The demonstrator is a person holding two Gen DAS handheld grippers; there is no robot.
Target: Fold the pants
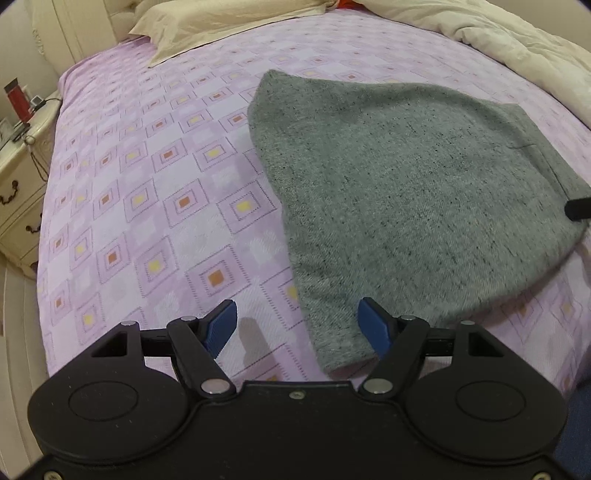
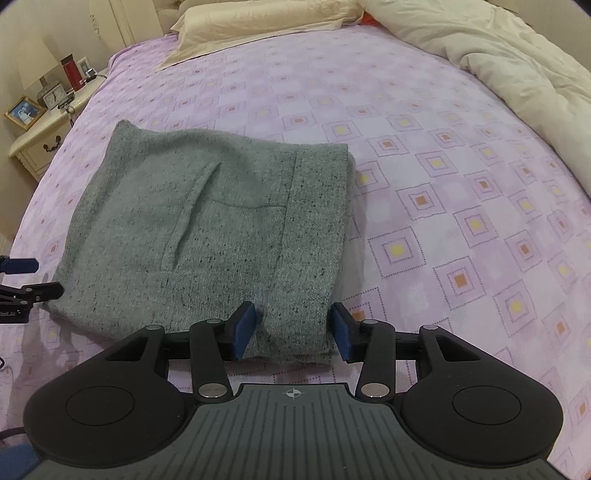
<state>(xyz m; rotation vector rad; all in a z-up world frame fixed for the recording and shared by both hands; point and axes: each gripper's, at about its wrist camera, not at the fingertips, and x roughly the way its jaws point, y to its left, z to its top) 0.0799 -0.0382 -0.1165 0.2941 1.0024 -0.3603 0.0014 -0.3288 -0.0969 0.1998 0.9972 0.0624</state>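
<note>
the grey pants (image 2: 207, 236) lie folded into a flat bundle on the purple bedsheet (image 2: 443, 184), well below the pillow (image 2: 266, 22). your left claw (image 1: 297, 325) hangs open at the pants' near left edge, holding nothing. your right claw (image 2: 293, 330) is open too, its pads (image 2: 243, 328) either side of the pants' near right corner.

both wrist views sit low over the bed (image 1: 155, 206), facing the pillow (image 2: 258, 22) end. left view looks from the pants' (image 1: 406, 192) left, right view close at their near edge; both share pants, nightstand (image 2: 40, 144).
</note>
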